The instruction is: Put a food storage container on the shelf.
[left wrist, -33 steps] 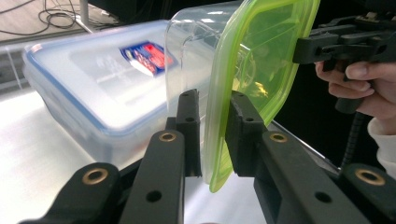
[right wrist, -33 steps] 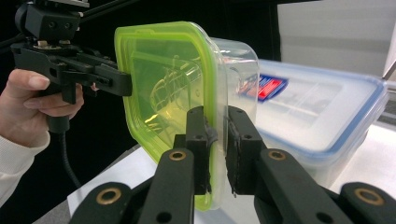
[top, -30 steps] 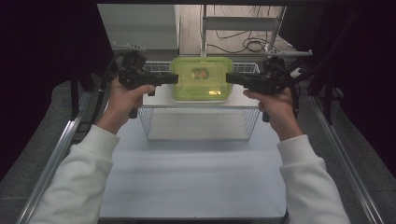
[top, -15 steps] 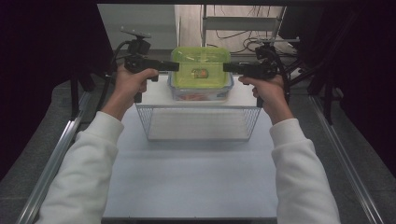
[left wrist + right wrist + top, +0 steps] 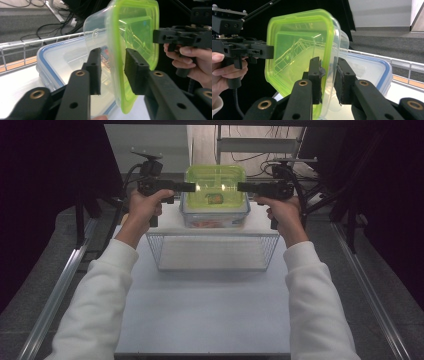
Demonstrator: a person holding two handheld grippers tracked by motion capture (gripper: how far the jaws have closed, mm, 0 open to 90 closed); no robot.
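Both grippers' jaws, just opening, loosely straddle the green-lidded container [image 5: 215,182].

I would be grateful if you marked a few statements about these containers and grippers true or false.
1. The green-lidded container rests on the blue-rimmed container. True.
2. It sits inside the wire basket. False: it is beyond the basket, on the blue-rimmed container.
3. Its lid's rim lies between the jaws of the left gripper and the right gripper. True; both pairs of jaws have just been opening.
4. The sleeves are black. False: white.
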